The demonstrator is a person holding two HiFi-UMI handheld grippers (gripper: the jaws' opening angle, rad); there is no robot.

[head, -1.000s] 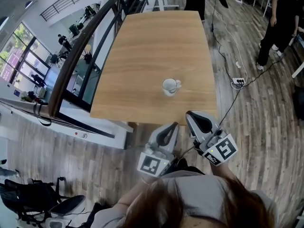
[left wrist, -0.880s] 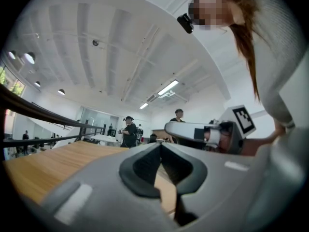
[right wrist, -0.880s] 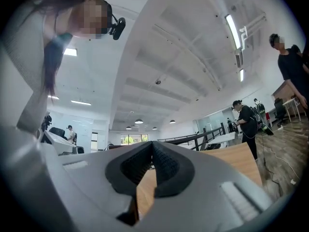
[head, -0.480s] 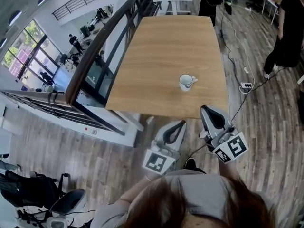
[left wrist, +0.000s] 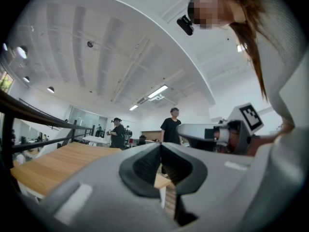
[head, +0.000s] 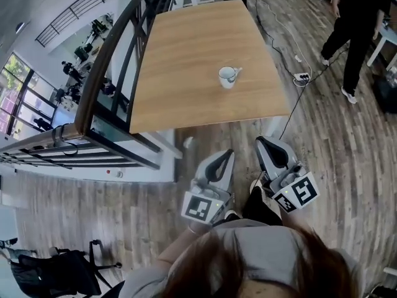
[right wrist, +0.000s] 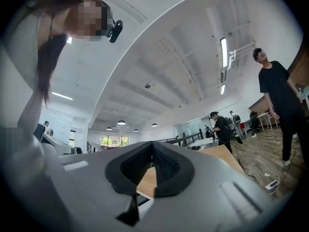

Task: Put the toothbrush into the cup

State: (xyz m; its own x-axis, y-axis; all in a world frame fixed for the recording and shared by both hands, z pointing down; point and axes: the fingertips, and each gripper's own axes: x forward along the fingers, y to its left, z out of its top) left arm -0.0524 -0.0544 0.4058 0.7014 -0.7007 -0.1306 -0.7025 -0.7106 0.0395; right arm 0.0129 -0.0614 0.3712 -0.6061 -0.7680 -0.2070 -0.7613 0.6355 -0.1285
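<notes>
The white cup point(head: 227, 77) stands alone on the wooden worktop point(head: 186, 48), towards its near right part. It is too small to tell whether the toothbrush is inside it. Both grippers hang over the plank floor point(head: 335, 135) on the near side of the worktop's edge, well apart from the cup. The left gripper point(head: 223, 161) has its fingers point(left wrist: 145, 166) pressed together with nothing between them. The right gripper point(head: 267, 148), just beside it, also has its fingers point(right wrist: 166, 166) pressed together and empty. A person in black point(head: 350, 23) stands on the floor to the right.
</notes>
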